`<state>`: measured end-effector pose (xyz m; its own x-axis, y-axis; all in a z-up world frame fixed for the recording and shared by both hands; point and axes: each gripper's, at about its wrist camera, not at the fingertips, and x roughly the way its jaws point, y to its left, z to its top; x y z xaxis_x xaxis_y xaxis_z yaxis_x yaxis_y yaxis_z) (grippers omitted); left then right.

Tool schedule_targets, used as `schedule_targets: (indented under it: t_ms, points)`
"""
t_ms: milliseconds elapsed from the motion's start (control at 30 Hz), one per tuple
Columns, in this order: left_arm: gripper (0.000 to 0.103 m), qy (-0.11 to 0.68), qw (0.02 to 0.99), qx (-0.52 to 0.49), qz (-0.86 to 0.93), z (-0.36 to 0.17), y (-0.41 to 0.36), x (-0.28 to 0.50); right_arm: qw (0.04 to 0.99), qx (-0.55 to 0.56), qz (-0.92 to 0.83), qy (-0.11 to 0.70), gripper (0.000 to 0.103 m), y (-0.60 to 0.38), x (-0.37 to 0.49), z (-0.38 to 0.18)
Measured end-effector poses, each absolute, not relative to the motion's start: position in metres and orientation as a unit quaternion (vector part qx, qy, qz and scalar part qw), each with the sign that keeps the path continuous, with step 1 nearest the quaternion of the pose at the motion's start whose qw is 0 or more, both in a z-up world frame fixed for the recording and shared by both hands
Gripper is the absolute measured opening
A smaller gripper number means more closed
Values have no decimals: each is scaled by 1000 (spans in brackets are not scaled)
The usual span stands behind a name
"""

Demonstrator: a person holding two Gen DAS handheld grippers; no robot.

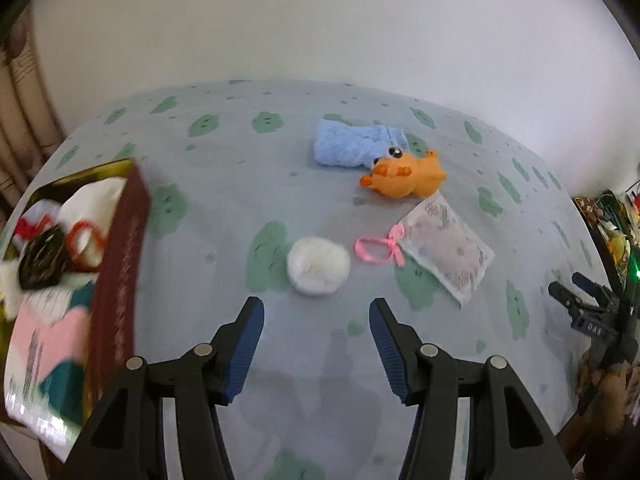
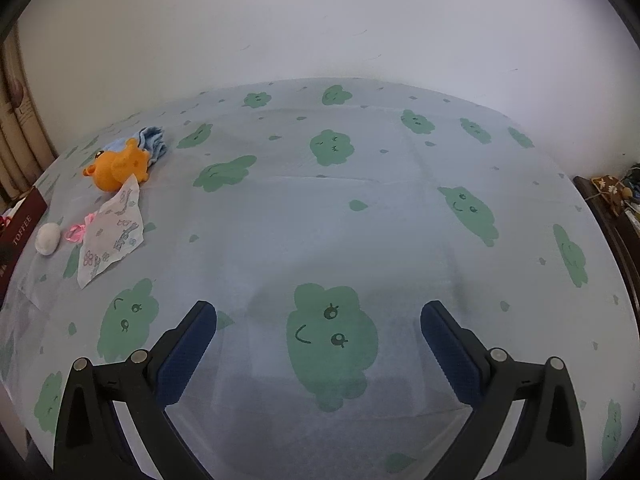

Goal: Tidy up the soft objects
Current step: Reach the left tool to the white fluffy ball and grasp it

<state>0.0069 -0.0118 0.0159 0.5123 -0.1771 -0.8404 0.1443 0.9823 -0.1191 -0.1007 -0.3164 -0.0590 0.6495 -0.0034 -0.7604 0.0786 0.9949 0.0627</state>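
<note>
The left gripper is being held wide open, with nothing gripped between its ribbed blue pads. It is hovering low in the frame, just below a fluffy white cotton ball. The right gripper is likewise being held wide open and empty over the tablecloth, a pale blue sheet printed with green smiling clouds.

In the left wrist view, a gauzy printed sachet tied with a pink ribbon is lying right of the ball. Above it, a rounded orange plush toy is resting against a folded blue towel.

A dark red tin is being seen at the left edge, packed with cloths. In the right wrist view, the centre and right of the cloth are being left open as far as the white wall.
</note>
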Motion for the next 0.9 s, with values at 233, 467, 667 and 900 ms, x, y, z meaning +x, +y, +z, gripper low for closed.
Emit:
schedule_targets:
  t_ms: [233, 467, 667, 900]
  points:
    - [56, 489, 866, -3, -101, 5, -12, 34, 906, 47, -17, 420, 102, -316, -100, -59]
    - [56, 505, 857, 1, -104, -16, -18, 54, 906, 49, -14, 421, 102, -316, -99, -60]
    - [25, 510, 853, -19, -109, -27, -19, 58, 906, 51, -14, 421, 102, -317, -99, -60]
    - [24, 484, 862, -66, -136, 2, -27, 7, 905, 53, -15, 421, 102, -318, -98, -61]
